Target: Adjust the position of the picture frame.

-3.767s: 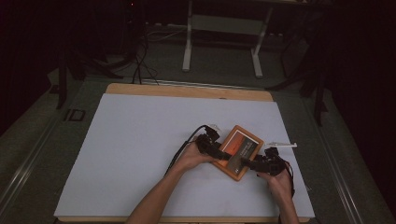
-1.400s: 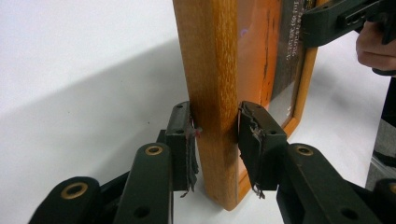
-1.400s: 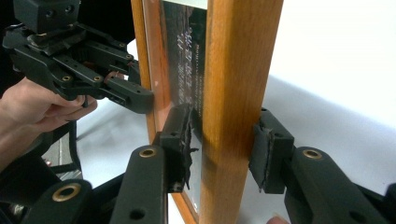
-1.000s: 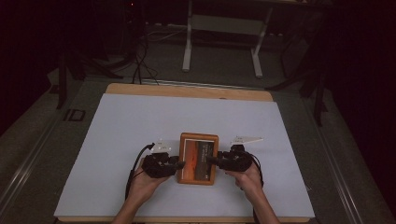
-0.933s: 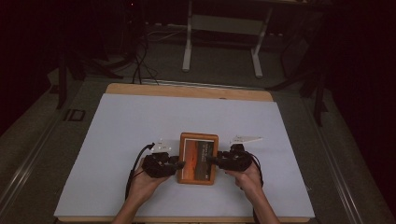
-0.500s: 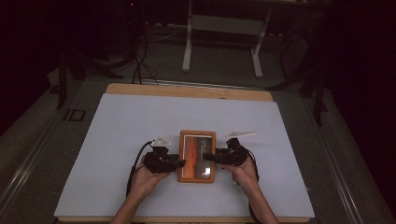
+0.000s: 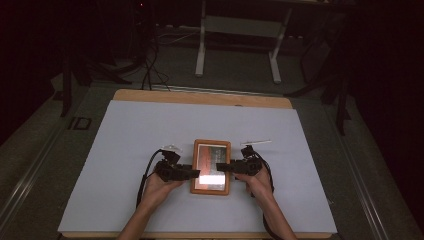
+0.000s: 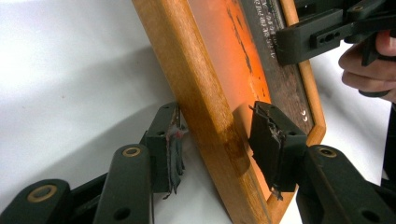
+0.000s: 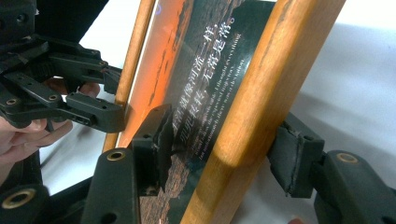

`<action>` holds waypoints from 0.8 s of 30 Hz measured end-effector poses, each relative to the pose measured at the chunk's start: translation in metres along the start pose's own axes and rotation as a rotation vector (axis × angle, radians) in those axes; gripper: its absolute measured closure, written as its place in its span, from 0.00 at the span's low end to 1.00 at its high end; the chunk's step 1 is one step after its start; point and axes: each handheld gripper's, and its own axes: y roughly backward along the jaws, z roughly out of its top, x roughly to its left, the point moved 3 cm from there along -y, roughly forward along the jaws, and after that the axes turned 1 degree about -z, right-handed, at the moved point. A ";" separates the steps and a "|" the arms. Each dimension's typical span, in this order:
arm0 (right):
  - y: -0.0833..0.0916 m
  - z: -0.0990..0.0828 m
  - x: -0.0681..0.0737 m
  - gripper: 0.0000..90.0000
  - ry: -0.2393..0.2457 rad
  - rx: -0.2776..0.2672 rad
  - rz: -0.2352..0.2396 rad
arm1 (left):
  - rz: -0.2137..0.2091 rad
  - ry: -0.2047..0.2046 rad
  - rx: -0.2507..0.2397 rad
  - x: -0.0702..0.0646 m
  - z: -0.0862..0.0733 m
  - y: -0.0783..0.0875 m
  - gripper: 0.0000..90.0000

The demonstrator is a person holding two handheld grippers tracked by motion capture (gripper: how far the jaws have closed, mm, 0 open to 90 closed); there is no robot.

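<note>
Lying flat, wooden-framed picture [image 7: 211, 166], orange-and-dark print.

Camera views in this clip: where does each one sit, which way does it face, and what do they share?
High view: above the person's side, looking forward and down on the white table; both forearms enter from below.
Left gripper view: rides the left hand-held gripper, looking along its jaws, which straddle the wooden-framed orange and dark picture.
Right gripper view: rides the right hand-held gripper, its jaws astride the frame's opposite rail.
Shared: each gripper view shows the frame and the other gripper beyond it.
</note>
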 end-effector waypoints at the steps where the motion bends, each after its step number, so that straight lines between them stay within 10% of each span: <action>1: -0.001 0.000 0.000 0.48 -0.002 0.003 -0.001 | 0.000 0.003 0.002 0.000 0.000 0.000 0.59; 13: -0.009 0.002 -0.004 0.44 -0.030 0.027 -0.014 | 0.012 0.018 0.015 0.002 -0.002 -0.004 0.54; 24: -0.004 0.004 0.003 0.42 0.072 0.049 -0.106 | 0.057 -0.027 -0.015 0.000 -0.004 -0.003 0.49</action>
